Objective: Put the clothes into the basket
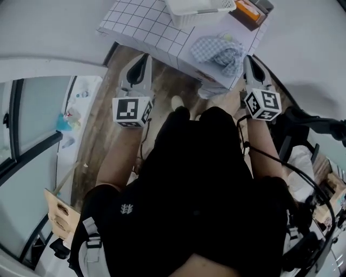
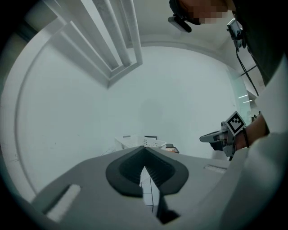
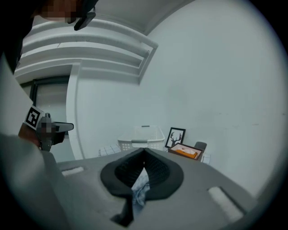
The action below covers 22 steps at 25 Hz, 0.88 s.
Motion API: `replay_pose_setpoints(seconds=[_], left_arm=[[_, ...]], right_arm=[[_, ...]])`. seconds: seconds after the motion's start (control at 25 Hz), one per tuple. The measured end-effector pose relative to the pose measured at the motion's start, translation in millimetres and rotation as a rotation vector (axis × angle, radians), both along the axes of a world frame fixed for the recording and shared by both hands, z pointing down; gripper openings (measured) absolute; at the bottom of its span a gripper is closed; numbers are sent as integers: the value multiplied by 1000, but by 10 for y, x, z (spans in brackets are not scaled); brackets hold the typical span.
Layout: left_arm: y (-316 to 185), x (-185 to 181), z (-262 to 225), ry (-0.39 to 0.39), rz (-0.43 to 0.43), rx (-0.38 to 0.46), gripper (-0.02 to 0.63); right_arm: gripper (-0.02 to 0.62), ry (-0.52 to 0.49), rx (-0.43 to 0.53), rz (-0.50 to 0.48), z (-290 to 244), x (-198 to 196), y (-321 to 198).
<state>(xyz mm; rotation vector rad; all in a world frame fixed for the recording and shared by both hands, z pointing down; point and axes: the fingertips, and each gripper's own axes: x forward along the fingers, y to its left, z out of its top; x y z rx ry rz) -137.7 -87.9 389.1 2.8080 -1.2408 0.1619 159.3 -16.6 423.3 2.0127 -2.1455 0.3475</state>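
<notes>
This looks like the approach step: the left tongs [image 1: 141,58] and the right tongs [image 1: 251,60] are both pressed together and empty, short of the worktop [image 1: 141,24]. One blue checked garment [image 1: 220,50] lies on it, near the one white basket [image 1: 197,10]. Next, I judge, the right tongs must spread and close on the cloth

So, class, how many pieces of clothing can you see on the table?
1: a blue checked garment on the table's near edge, ahead of the right gripper. Others may lie hidden inside the basket.
</notes>
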Motion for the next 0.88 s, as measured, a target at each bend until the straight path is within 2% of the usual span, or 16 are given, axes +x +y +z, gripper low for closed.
replay_pose_setpoints(seconds=[0.16,0.36,0.44,0.52,0.68,0.88], left_arm=[[-228,173,-8,5,27,3,6],[-425,435,55,10,54,-8,6],[-499,534,137,4,63,-7,6],[-595,617,254,-7,55,-17,6],[-773,833,524,-26,39,-59,6],[-809,1147,770,-65,74,-111,6]], right_arm=[[0,33,19,10,-9,99,-122],[3,90,-53,-72,235,76,-281],[171,110,-92,-99,436,104,-358],[277,106,-142,-133,686,124,-429],[383,98,-220,-188,1102,236,-520],[491,98,-323,-262,1594,303,-528]])
